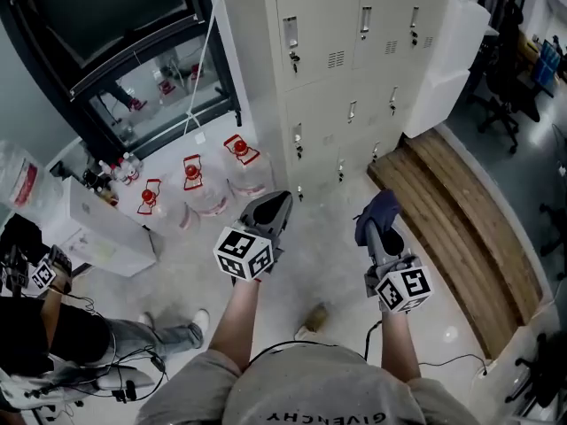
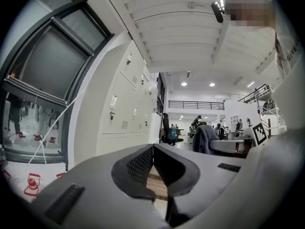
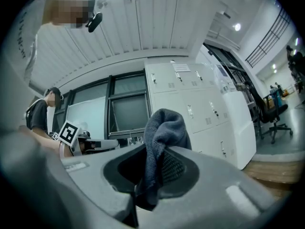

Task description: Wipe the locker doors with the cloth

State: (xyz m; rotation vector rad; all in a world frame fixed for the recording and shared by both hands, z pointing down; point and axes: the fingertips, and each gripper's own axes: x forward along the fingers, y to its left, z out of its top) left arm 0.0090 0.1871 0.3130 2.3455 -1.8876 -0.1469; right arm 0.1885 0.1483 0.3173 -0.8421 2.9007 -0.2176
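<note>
Here, the right tool point(image 3: 157, 163) grips a dark cloth point(image 3: 164, 125); the left tool point(image 2: 153, 152) is clenched empty, both apart from the lockers point(image 1: 328, 42).

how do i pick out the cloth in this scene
Find the bank of pale lockers, then look down to the two grippers held over the floor before it. The cloth is the dark grey-blue wad pinched in the right gripper; the left gripper beside it holds nothing.
</note>
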